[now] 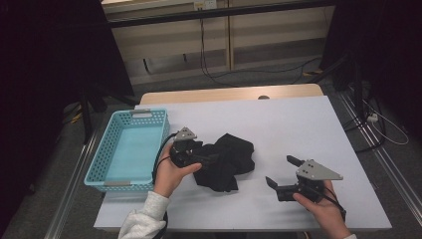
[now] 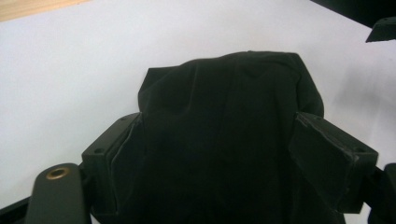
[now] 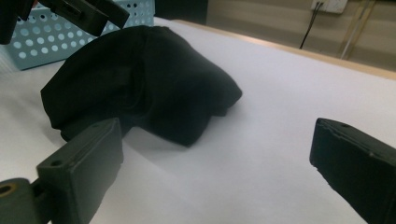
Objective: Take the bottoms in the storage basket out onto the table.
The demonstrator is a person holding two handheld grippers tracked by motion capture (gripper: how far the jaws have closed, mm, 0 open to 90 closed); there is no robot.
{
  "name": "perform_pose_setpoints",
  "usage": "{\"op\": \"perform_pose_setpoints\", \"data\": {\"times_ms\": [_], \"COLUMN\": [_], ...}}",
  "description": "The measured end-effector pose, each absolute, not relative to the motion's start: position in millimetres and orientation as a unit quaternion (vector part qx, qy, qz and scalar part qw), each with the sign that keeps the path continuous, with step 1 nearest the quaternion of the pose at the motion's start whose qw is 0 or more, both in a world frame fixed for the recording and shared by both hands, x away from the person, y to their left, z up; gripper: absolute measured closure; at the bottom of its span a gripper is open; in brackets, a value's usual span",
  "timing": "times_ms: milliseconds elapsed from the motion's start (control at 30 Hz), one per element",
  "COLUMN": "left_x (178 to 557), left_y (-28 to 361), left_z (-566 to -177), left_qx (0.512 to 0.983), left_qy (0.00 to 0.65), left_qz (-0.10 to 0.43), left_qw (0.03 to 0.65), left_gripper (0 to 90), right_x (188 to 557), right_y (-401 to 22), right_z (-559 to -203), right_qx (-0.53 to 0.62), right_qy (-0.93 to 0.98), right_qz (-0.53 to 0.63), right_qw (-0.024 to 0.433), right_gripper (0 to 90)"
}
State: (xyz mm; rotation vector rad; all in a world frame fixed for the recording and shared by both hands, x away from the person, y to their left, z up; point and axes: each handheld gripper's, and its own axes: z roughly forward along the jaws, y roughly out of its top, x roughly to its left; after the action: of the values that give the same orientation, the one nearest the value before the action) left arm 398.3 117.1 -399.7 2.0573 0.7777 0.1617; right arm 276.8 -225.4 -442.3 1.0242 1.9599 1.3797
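L tool [image 1: 199, 157] spread wide w/ black cloth [image 1: 226, 159] bunched between its jaws, pads not pressing. R tool [image 1: 279, 173] also spread, nothing in it, near cloth's right. Cloth lies mid-counter [image 1: 298, 124], just beside blue basket [image 1: 112, 144].

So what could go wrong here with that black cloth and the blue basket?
The left gripper stands open around the bunched black cloth; if it closes, it may pinch only a fold, so the rest could drag or slip free. The blue basket sits right beside that hand, so a swing could knock it. The right gripper is open and apart from the cloth, giving no support.
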Motion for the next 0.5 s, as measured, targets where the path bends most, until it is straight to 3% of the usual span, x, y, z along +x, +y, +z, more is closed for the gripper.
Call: {"op": "perform_pose_setpoints", "data": {"times_ms": [233, 500], "left_x": [397, 397], "left_y": [124, 129], "left_z": [-399, -399], "left_qx": [0.832, 0.824], "left_qy": [0.322, 0.333], "left_qz": [0.077, 0.079], "left_qw": [0.445, 0.452], "left_gripper": [18.5, 18.2], "right_x": [299, 322], "right_y": [-207, -178], "right_z": [-444, -451], "right_qx": [0.393, 0.383], "right_qy": [0.735, 0.766], "right_qz": [0.503, 0.484], "right_qw": [0.228, 0.179], "right_gripper": [13.1, 38.3]}}
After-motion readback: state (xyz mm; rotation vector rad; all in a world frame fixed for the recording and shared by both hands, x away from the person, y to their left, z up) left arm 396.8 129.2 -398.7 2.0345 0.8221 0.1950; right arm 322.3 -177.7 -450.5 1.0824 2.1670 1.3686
